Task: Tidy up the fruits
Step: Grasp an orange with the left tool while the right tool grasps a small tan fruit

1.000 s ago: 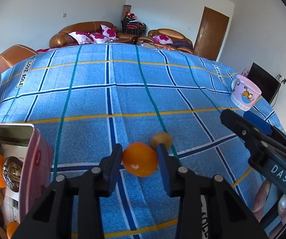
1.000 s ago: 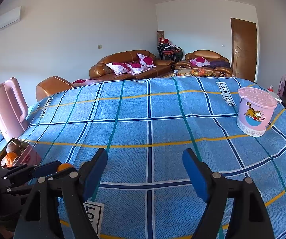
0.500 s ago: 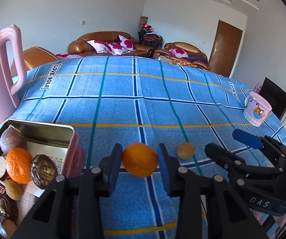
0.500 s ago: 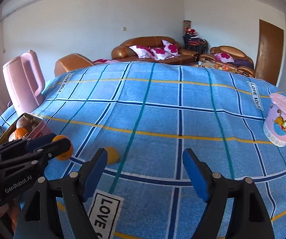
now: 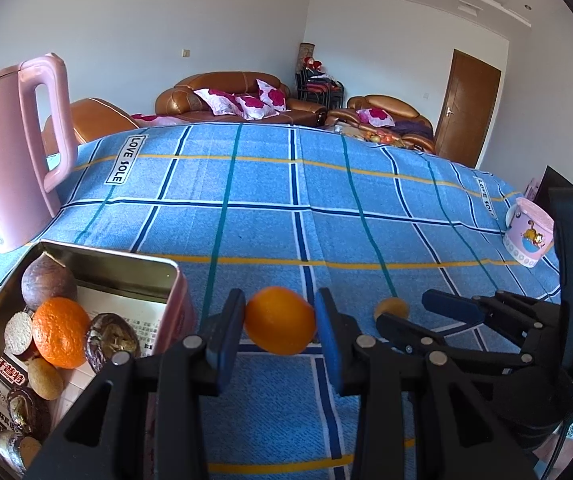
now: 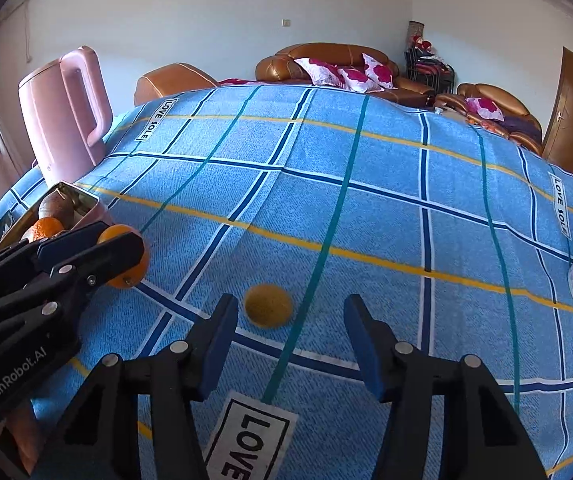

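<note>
Your left tool [image 5: 279, 326] pinched an orange [image 5: 279, 321] just beside the tin [image 5: 174, 280] of fruit on the blue-checked worktop [image 5: 286, 208]. Your right tool [image 6: 291, 330], spread but just narrowing, had nothing between its pads; the small brown fruit [image 6: 268, 305] lay just ahead. Next: lower around it, then close.

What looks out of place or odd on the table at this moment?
One small yellow-brown fruit lies loose on the blue checked cloth, outside the tin holding the other fruit. Nothing looks spilled or damaged.
</note>
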Motion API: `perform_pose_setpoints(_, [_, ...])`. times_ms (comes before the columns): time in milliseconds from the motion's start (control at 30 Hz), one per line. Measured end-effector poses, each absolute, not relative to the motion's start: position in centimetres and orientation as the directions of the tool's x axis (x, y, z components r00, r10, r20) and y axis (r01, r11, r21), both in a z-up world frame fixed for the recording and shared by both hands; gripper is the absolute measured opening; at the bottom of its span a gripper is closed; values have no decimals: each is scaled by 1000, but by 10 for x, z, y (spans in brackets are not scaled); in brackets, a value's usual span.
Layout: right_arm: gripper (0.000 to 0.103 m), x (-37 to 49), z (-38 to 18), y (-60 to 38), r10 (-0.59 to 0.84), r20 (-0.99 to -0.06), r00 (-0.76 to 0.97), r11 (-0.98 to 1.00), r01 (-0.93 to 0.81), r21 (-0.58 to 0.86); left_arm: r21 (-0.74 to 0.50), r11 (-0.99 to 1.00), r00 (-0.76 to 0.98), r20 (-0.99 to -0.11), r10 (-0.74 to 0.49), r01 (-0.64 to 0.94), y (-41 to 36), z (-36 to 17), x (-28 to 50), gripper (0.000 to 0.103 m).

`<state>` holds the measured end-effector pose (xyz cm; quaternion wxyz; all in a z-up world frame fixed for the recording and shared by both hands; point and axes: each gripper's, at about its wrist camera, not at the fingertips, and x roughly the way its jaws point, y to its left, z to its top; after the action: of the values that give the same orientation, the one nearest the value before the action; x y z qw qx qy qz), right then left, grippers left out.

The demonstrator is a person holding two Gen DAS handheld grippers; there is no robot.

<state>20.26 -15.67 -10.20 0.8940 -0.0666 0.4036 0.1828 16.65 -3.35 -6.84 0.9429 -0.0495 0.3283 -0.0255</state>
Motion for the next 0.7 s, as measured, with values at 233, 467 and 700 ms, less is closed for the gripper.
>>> perform_pose_setpoints(233, [30,208,-106,-152,296,-759,580,914,-401,50,-104,994,786,-613,-82,22,-36,-68,166,38])
perform_pose_setpoints(467, [30,200,-100,-150,306,-734,606,909,-416,35,-99,994,800,-593,-88,35,-37,-65,161,38])
perform_pose_setpoints(700, [30,190,-89,-153,315,-679,663,910,-414,18,-84,996,818,-570,-81,40,-39,-61,158,38])
